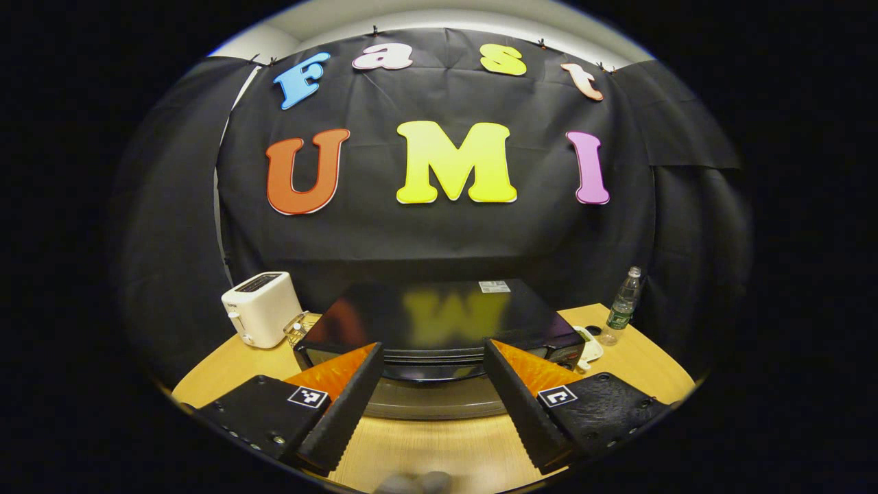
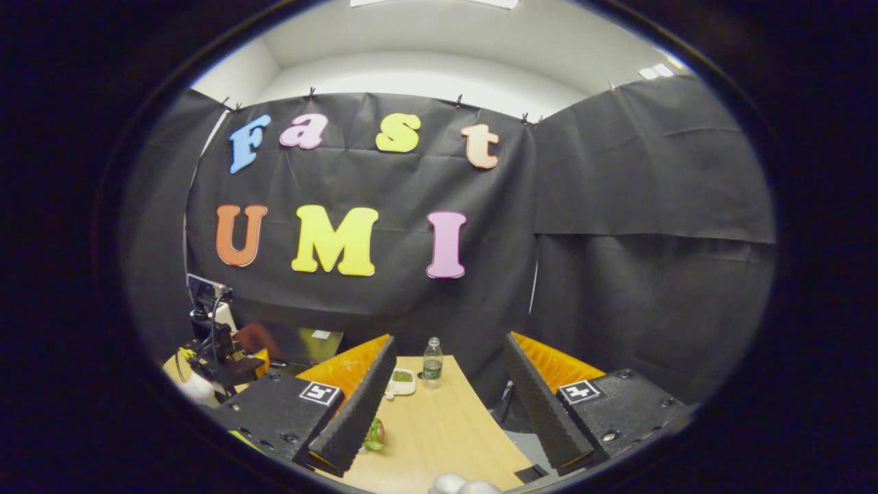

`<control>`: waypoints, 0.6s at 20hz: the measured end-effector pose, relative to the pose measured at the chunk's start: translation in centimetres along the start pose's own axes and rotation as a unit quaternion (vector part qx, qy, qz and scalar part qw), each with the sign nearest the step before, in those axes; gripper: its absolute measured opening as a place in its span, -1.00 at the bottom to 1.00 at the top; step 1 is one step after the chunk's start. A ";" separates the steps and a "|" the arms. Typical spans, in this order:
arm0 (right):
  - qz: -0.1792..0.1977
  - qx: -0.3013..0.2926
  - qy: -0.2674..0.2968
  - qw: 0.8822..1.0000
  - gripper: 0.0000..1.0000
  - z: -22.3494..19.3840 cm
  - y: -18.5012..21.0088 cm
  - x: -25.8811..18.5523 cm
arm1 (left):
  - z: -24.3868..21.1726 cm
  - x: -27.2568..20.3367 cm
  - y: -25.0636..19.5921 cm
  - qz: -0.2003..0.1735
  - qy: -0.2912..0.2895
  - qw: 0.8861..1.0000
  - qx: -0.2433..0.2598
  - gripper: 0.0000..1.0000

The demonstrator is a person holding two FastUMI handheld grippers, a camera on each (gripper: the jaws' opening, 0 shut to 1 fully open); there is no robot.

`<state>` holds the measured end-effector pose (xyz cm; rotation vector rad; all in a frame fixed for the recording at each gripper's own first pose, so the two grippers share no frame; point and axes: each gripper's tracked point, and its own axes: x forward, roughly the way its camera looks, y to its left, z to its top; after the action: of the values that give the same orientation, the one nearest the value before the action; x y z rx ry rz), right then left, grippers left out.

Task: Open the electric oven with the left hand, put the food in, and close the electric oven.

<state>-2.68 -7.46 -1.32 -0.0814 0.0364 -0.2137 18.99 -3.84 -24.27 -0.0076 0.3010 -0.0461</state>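
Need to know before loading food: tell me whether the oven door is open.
Cannot tell: the left gripper, open, fronts the electric oven, whose door seam is blurred.

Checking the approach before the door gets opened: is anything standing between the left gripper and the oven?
Nothing visible does. The left gripper, jaws open, faces the electric oven directly; only bare table lies between.

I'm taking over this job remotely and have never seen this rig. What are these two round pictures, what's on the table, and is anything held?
Each picture comes from a camera riding on a handheld two-finger gripper, looking along its fingers. In the left gripper view, the left gripper is open, facing the black oven, its door seemingly shut. A toaster stands to its left, a bottle to its right. In the right gripper view, the right gripper is open over the table, with a small dish, the bottle and some food by its finger. Nothing is held.
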 end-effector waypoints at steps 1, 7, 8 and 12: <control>-0.006 -0.002 0.003 1.000 0.82 -0.1 -0.2 -0.1 | -0.2 0.9 0.1 0.001 0.003 1.000 -0.001 0.91; -0.017 0.002 0.020 1.000 0.82 -1.1 -0.2 -0.4 | -2.6 3.0 0.0 0.007 0.041 0.999 0.005 0.92; -0.018 0.003 0.020 1.000 0.82 -1.2 -0.3 -0.4 | -2.3 3.0 0.0 0.005 0.036 0.999 0.012 0.96; -0.021 0.010 0.020 1.000 0.82 -1.5 -0.3 -0.6 | -2.7 2.9 0.2 0.001 0.045 0.999 0.008 0.96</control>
<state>-3.39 -7.70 -2.73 -0.0582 0.0731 -0.2569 20.92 -3.75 -27.72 0.0100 0.3901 -0.0470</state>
